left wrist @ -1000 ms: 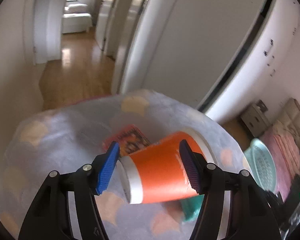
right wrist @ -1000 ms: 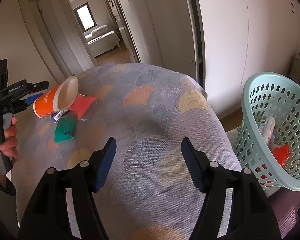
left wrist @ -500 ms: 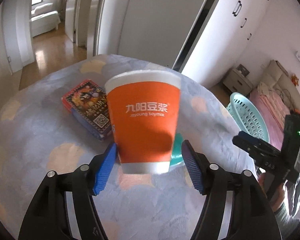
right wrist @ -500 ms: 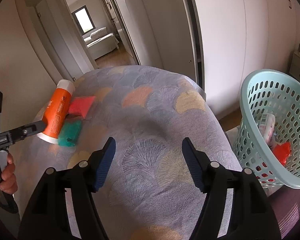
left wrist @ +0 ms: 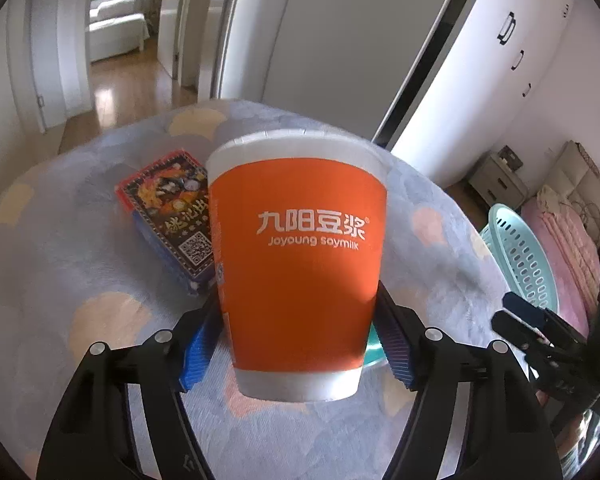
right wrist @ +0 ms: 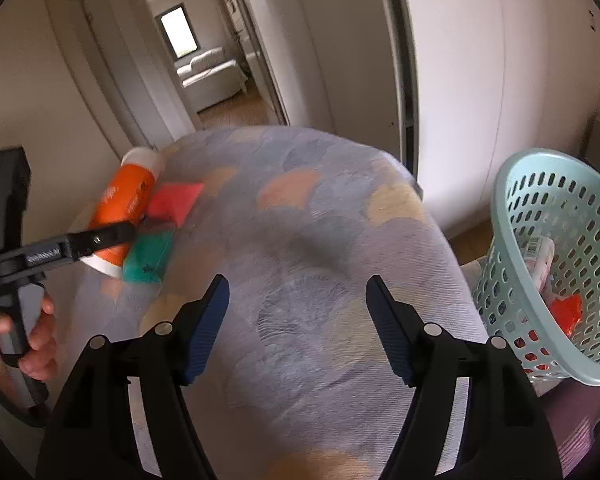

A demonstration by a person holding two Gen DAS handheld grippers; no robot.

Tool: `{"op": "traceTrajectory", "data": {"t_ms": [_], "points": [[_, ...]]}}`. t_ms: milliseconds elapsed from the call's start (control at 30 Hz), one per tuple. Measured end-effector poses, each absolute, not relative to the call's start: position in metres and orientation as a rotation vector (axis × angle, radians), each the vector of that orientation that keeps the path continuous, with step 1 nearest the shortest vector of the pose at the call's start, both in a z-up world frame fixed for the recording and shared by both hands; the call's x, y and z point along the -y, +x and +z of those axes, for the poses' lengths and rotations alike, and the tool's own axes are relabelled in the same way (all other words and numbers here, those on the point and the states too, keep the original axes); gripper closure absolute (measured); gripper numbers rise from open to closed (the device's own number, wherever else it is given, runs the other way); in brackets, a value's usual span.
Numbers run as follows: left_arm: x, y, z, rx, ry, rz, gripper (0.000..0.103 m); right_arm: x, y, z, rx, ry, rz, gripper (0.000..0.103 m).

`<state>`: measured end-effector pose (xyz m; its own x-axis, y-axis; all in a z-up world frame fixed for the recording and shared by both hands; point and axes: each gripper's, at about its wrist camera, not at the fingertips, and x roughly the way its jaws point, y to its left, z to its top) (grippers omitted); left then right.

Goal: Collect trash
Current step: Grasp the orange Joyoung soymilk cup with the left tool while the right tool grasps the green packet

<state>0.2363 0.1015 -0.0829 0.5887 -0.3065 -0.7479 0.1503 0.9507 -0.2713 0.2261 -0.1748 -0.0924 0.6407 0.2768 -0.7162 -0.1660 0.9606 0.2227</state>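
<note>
An orange paper cup point(left wrist: 300, 256) with white rim and "Joyoung soymilk" lettering is held between the blue pads of my left gripper point(left wrist: 296, 340), lifted above the quilted table; it also shows in the right wrist view point(right wrist: 122, 210). A red snack box point(left wrist: 172, 216) and a green packet point(right wrist: 148, 258) lie on the table behind it. My right gripper point(right wrist: 298, 320) is open and empty over the table's near side. The light-green trash basket point(right wrist: 560, 264) stands at the right, off the table, with some wrappers inside.
The round table has a grey cloth with coloured patches point(right wrist: 320, 240). White wardrobe doors point(left wrist: 380, 40) rise behind it. A hallway with wooden floor point(left wrist: 120, 92) opens at the far left. A bed with pink cover point(left wrist: 572, 248) lies beyond the basket.
The cup has gone from lying on its side to upright in my left gripper, and the left gripper has turned right toward the basket. My right gripper has stayed open.
</note>
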Motion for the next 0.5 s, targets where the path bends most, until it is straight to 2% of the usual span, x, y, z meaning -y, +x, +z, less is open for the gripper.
{"op": "traceTrajectory", "data": {"t_ms": [267, 500], "points": [[-0.134, 0.202, -0.053, -0.824, -0.259, -0.269, 0.035, 0.112, 0.236, -0.083, -0.909, 0.179, 0.457, 0.036], [-0.167, 0.187, -0.052, -0.802, -0.325, -0.225, 0.035, 0.065, 0.257, -0.096, -0.967, 0.125, 0.466, 0.036]]}}
